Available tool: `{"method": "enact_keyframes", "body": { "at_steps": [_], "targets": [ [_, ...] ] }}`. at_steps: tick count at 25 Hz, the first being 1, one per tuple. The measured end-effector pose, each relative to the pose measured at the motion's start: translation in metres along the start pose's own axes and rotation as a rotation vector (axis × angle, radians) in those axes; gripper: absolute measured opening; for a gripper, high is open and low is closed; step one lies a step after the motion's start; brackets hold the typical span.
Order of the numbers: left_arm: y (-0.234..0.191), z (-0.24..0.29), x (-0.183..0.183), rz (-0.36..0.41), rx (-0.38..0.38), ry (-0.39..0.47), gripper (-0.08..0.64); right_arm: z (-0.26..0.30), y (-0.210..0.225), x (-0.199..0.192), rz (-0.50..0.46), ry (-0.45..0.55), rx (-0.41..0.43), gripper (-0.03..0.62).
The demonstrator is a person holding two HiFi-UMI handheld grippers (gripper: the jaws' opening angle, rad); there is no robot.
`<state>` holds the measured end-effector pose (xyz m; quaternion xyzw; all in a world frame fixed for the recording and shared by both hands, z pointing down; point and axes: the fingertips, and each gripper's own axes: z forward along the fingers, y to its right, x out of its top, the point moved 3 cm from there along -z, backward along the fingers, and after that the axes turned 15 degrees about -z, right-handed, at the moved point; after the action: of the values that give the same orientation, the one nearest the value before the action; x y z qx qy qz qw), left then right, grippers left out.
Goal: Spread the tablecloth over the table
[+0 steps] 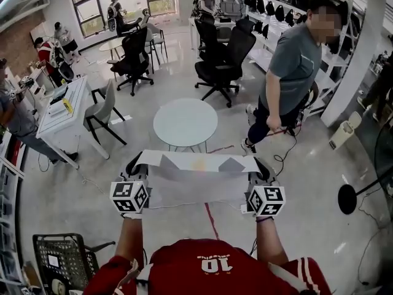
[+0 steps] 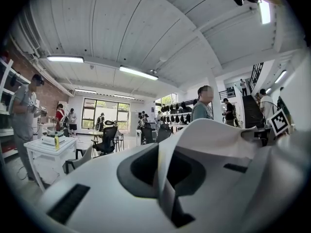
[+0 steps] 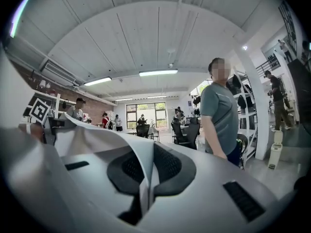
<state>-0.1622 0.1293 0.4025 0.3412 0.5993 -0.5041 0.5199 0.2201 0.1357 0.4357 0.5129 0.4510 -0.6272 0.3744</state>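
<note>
A white tablecloth (image 1: 195, 178) hangs stretched in the air between my two grippers, in front of me and short of the round white table (image 1: 185, 122). My left gripper (image 1: 136, 165) is shut on the cloth's left corner; in the left gripper view the cloth's edge (image 2: 165, 178) runs pinched between the dark pads. At the other end my right gripper (image 1: 260, 167) is shut on the right corner, and the right gripper view shows the white fold (image 3: 145, 178) clamped between its pads. Both grippers point level, away from me.
A person in a grey shirt (image 1: 295, 66) stands just right of the round table. Black office chairs (image 1: 222, 60) stand behind it. A white desk (image 1: 61, 112) with a grey chair is at left, a wire basket (image 1: 61, 260) at lower left, a cable (image 1: 288, 146) on the floor.
</note>
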Motion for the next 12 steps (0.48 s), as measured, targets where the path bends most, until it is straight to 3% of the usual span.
{"method": "enact_keyframes", "body": {
  "at_steps": [12],
  "targets": [
    [0.019, 0.001, -0.006, 0.007, 0.042, 0.011, 0.009, 0.003, 0.021, -0.007, 0.012, 0.014, 0.055, 0.017]
  ]
}}
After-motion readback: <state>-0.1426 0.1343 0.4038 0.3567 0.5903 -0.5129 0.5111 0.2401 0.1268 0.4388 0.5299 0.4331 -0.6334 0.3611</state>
